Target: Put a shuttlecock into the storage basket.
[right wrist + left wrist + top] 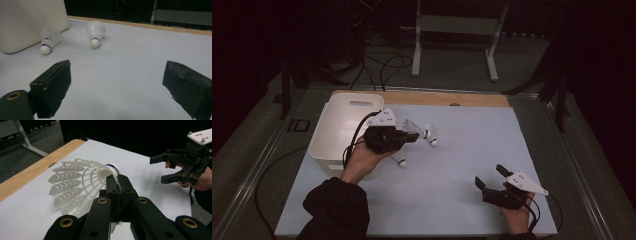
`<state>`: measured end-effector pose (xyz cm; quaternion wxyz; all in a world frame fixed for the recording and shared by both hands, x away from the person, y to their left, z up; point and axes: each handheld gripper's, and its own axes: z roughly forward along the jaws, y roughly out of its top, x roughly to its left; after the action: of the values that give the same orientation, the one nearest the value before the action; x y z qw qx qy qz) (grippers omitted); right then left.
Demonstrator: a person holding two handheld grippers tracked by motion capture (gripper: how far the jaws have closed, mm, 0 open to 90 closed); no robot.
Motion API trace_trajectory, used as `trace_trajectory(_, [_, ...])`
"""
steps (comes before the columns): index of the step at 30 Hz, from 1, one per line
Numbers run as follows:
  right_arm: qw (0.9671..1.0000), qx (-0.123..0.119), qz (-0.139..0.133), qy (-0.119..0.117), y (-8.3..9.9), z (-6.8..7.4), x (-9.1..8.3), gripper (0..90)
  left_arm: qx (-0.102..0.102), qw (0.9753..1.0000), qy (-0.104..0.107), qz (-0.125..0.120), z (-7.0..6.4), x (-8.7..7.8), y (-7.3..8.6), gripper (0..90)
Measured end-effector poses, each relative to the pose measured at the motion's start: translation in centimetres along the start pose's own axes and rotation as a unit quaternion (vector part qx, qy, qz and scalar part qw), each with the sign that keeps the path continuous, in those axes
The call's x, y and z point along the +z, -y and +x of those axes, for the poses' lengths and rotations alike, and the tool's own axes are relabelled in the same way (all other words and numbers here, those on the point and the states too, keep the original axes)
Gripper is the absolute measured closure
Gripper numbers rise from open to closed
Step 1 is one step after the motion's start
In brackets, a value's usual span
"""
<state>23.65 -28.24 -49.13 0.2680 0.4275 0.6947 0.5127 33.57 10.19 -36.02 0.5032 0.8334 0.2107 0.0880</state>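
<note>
Shuttlecock (82, 182), white plastic, is clamped at its skirt's neck between the left gripper's (117, 187) fingers, above the surface's (462, 165) left half, beside the white bin (344, 127). The right gripper (493, 176) rests near the front right corner, fingers apart.

The left gripper (412, 136) is held raised in a sleeved left hand (362, 162), jaws clamped together, apparently tilted. The right gripper (492, 176) sits low near the person, jaws spread wide.
</note>
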Motion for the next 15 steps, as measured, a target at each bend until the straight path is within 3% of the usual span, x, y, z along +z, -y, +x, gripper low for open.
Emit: trace_trajectory(15, [1.0,-0.002,-0.001,0.0,0.0,0.0,0.03,8.1,-0.003,0.9999,-0.009,-0.004,0.32,-0.92,0.33,89.0])
